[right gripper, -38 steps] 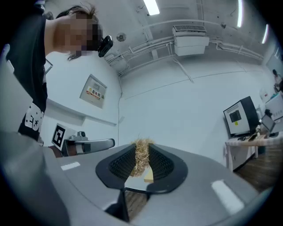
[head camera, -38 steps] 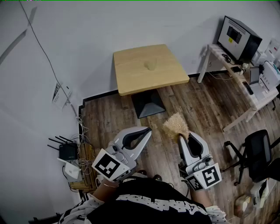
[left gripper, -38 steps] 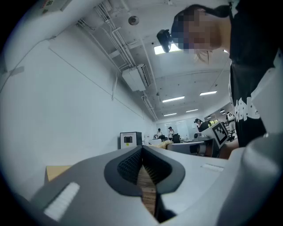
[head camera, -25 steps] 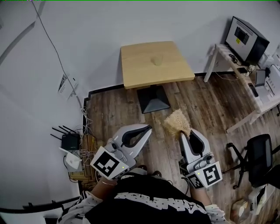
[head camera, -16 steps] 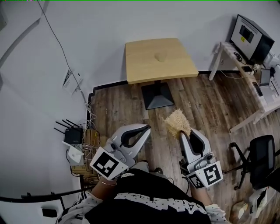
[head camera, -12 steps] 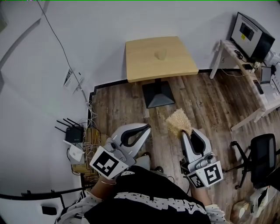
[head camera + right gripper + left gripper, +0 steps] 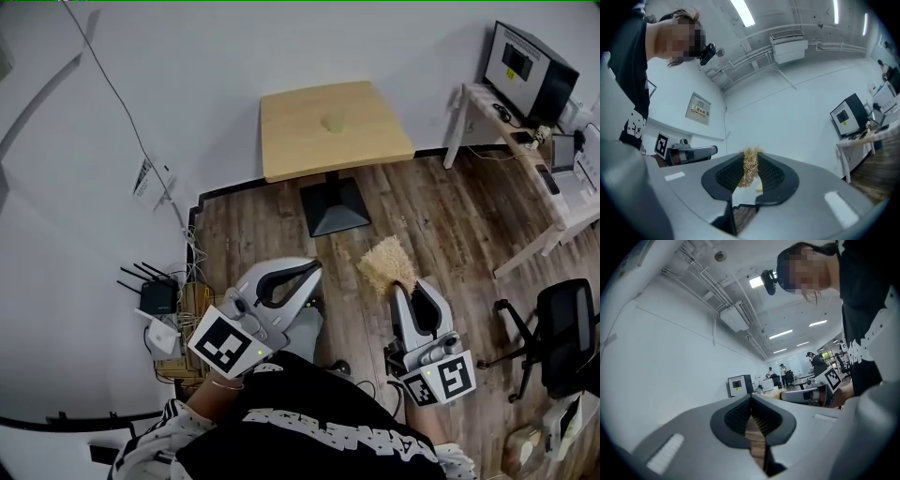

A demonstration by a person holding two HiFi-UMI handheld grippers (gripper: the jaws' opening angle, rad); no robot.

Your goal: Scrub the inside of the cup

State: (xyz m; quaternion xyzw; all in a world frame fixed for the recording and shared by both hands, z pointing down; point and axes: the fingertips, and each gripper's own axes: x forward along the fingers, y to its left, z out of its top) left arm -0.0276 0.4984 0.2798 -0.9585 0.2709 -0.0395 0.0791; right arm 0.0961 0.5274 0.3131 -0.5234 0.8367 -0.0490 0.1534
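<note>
A small tan cup [image 7: 330, 122] stands on the square wooden table [image 7: 370, 141], far ahead of both grippers. My right gripper [image 7: 399, 287] is shut on a straw-coloured fibrous scrubber [image 7: 386, 263], which sticks out past its tips over the wooden floor. In the right gripper view the scrubber [image 7: 749, 169] is pinched between the ribbed pads. My left gripper [image 7: 316, 267] is held beside it at the left, shut with nothing in it. In the left gripper view its jaws [image 7: 751, 402] meet at the tips, with only floor showing behind the pads.
The table stands on a dark pedestal base [image 7: 335, 206] against the white wall. A router and cables [image 7: 157, 298] lie on the floor at the left. A white desk with a monitor [image 7: 520, 62] and an office chair [image 7: 562, 339] stand at the right.
The head view has shifted a little, so the table sits slightly differently in the picture. Both grippers stay side by side, and the right one keeps the scrubber.
</note>
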